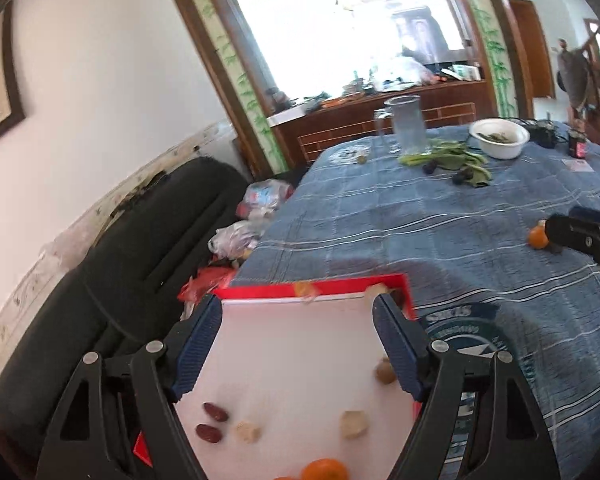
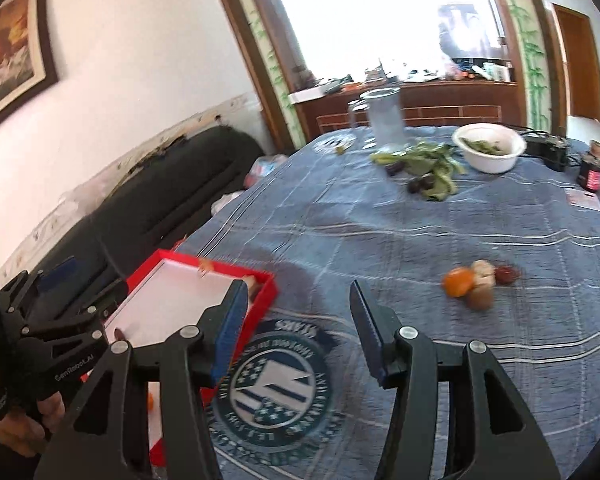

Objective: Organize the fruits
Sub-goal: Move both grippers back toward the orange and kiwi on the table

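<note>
A red tray (image 1: 312, 289) with a white floor sits at the table's near left edge; it also shows in the right wrist view (image 2: 266, 292). In it lie two dark red dates (image 1: 215, 412), pale fruit pieces (image 1: 354, 424), a brown fruit (image 1: 385, 371) and an orange (image 1: 324, 470). My left gripper (image 1: 298, 308) is open and empty above the tray. My right gripper (image 2: 298, 294) is open and empty over the cloth. To its right lies a small pile: an orange (image 2: 458, 282), a pale piece (image 2: 483, 272), a brown fruit (image 2: 480, 298) and a red one (image 2: 507, 274).
Blue checked tablecloth (image 2: 400, 236) covers the table. At the far side stand a glass jug (image 2: 384, 120), a white bowl (image 2: 488, 148), green vegetables (image 2: 428, 164), a dark jar (image 2: 592, 170) and a black device (image 2: 548, 152). A dark sofa (image 1: 140, 248) with bags lies left.
</note>
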`<state>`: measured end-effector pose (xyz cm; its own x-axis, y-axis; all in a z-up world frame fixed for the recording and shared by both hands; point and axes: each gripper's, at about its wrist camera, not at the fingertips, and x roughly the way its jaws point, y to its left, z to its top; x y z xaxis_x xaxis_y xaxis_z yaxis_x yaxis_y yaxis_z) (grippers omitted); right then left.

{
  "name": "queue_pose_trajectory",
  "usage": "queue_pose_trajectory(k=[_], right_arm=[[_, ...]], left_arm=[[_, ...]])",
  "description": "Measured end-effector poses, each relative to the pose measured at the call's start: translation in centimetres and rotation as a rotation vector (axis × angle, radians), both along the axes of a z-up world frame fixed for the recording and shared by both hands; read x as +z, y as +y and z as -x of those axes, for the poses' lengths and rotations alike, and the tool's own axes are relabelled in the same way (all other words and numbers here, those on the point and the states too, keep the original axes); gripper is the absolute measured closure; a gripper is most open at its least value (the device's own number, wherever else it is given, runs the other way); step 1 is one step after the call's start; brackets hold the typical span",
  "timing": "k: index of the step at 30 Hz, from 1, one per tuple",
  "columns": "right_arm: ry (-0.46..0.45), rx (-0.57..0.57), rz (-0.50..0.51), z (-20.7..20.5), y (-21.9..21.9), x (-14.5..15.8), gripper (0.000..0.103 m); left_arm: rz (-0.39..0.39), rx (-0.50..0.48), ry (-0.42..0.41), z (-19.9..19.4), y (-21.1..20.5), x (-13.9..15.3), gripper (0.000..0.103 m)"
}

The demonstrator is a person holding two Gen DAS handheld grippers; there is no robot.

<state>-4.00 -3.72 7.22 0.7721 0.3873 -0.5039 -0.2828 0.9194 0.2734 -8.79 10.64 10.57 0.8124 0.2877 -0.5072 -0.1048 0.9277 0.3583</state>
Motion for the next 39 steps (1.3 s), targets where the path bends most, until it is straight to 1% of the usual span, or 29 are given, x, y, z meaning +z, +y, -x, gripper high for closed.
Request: queue_pose_trajectory(k=[5,14,20,27,31,33,36,39], right_arm=[[-0.01,-0.06,-0.006,0.0,-3.2,0.3,0.048],[0.02,-0.157,0.033,-1.5,-8.3,0.2,0.047],[0.03,-0.19,0.024,-2.4,-10.3,-0.2,0.047],[0.057,-0.19,0.05,-3.6,-10.7,-1.3,0.047],[0.107,-0.214,0.077,-4.6,-11.8,-2.9,0.047],[0.147,-0.215,0.088,-5.1,-12.4,-3.8,0.047],[0.2,-0.226,0.133,-5.9,-12.8,-5.1,0.047],[0.262,-0.184,0.123,-6.6,-12.8,-6.2,0.047]], left_arm=[[-0.024,-0.072,0.029,-1.1,-3.4,-0.6,0.024],[-0.051,-0.172,0.084,-3.4,-8.5,-2.0,0.024],[-0.058,-0.2,0.113,-4.9,-10.1,-2.8,0.024],[-0.059,-0.214,0.16,-7.0,-11.1,-4.4,0.024],[-0.037,-0.23,0.241,-9.4,-11.8,-6.6,0.024],[-0.028,-0.225,0.276,-10.4,-12.1,-7.5,0.024],[0.019,-0.24,0.315,-11.2,-12.3,-8.2,0.024],[0.043,-0.252,0.335,-11.6,-12.6,-8.2,0.024]])
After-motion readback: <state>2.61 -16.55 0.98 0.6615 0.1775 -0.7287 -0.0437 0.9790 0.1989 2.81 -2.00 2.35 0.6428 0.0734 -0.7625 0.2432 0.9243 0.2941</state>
